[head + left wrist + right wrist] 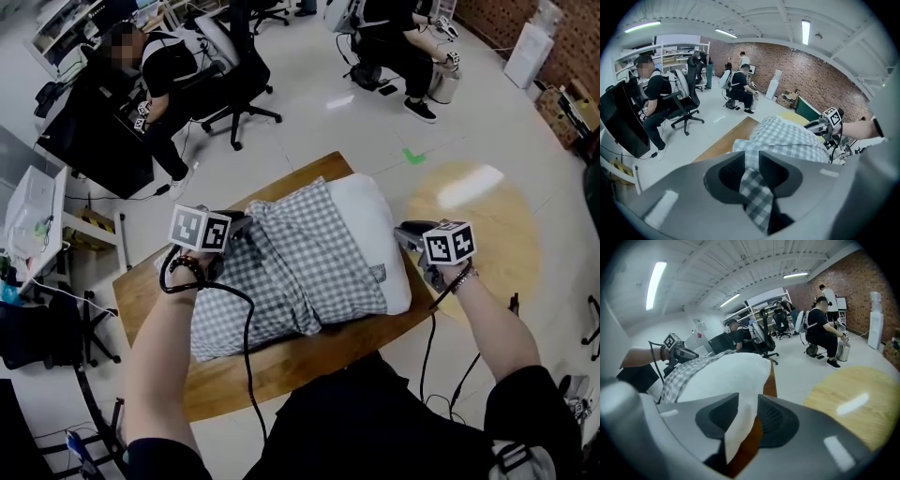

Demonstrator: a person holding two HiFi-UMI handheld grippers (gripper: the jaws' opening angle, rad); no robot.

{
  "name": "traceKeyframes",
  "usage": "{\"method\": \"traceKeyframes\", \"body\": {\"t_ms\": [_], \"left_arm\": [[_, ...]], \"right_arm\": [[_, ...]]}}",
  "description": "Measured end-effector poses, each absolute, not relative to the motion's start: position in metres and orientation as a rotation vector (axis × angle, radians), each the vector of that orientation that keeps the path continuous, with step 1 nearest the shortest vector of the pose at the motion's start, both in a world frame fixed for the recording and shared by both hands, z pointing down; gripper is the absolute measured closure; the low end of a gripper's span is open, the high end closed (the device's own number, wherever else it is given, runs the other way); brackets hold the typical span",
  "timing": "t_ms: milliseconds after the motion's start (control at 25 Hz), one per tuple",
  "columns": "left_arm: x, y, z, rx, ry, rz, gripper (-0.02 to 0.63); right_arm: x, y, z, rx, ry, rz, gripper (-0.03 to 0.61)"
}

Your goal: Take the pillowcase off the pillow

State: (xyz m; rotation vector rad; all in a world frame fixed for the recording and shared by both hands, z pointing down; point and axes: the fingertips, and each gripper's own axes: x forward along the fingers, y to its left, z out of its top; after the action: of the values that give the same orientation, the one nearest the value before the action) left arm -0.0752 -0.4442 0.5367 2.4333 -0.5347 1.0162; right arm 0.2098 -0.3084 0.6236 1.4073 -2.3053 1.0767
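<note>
Checked pillowcase (pixel 291 272) is judged partly stripped. On the left gripper (pixel 751 158) the jaws are released, with its fold between them. On the right gripper (pixel 748 401) they are released round the pillow (pixel 726 376) corner. Regrasping is needed.

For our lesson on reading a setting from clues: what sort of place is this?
Probably a workshop-style lab or open office. The clues are a long brick wall, wheeled office chairs with people seated at work, and storage shelving along one side.
</note>
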Motion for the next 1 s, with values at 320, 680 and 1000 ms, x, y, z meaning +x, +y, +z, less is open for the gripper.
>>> {"method": "traceKeyframes", "body": {"t_ms": [320,680,1000], "left_arm": [[-0.085,-0.384,0.515,2.502,-0.555,0.881,0.517],[-0.107,-0.319,0.512,2.482,-0.547,0.789,0.506],[-0.122,-0.283,0.501,2.476,-0.518,0.688,0.494]], "right_arm": [[0.193,-0.258,0.611,1.355,-2.332,0.9,0.437],[0.166,-0.221,0.603,1.308,-2.337,0.79,0.423],[0.131,-0.207,0.594,1.198,-2.321,0.652,0.396]]}}
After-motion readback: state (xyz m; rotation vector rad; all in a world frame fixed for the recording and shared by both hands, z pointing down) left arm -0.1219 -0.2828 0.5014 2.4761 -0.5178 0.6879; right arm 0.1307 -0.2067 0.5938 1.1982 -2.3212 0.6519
